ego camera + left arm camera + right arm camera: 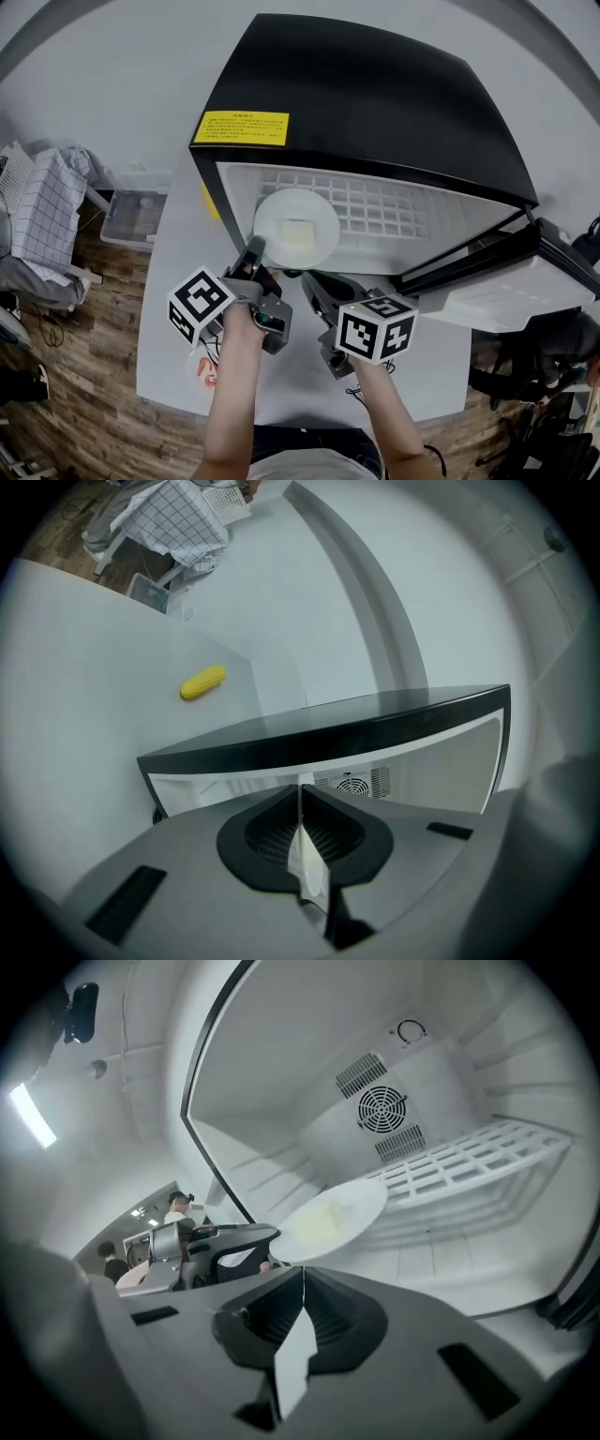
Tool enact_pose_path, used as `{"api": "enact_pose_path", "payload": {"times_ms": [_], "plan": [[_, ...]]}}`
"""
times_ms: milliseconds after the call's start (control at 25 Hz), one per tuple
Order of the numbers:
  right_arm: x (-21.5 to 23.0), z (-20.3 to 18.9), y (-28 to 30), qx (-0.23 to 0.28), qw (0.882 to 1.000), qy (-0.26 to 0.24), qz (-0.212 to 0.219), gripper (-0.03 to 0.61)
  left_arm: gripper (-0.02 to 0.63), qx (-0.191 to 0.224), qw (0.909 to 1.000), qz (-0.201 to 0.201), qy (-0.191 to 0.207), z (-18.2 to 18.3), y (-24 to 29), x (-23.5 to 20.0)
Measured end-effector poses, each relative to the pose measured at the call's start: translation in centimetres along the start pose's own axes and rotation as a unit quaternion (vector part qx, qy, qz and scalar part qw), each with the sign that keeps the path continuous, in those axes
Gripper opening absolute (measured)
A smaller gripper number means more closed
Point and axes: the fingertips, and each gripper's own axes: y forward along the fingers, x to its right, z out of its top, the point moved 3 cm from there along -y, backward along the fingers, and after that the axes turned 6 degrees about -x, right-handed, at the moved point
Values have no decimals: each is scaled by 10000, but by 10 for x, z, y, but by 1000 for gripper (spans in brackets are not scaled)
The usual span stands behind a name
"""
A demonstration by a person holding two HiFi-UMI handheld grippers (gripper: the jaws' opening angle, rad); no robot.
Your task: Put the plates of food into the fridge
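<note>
Jutting forward, plate (272, 223) is clamped by left gripper (255, 249)

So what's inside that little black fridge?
A white wire shelf and a fan vent behind it. The plate at the opening hides part of the shelf from above.

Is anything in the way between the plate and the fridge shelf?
Nothing visible. The door is open, the wire shelf behind the plate is bare, and the right gripper sits low beside it, off the path.
</note>
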Motion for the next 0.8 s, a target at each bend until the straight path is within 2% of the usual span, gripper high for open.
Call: {"api": "enact_pose_path", "payload": {"times_ms": [360, 560, 800], "plan": [[4, 9, 7, 103, 9997, 233, -22, 14, 21, -61, 10000, -27, 36, 1, 5, -1], [11, 21, 15, 177, 9995, 240, -120, 14, 21, -71, 9997, -176, 123, 4, 0, 3], [18, 35, 27, 221, 9993, 230, -168, 14, 21, -29, 9983, -156, 567, 4, -13, 3]]}}
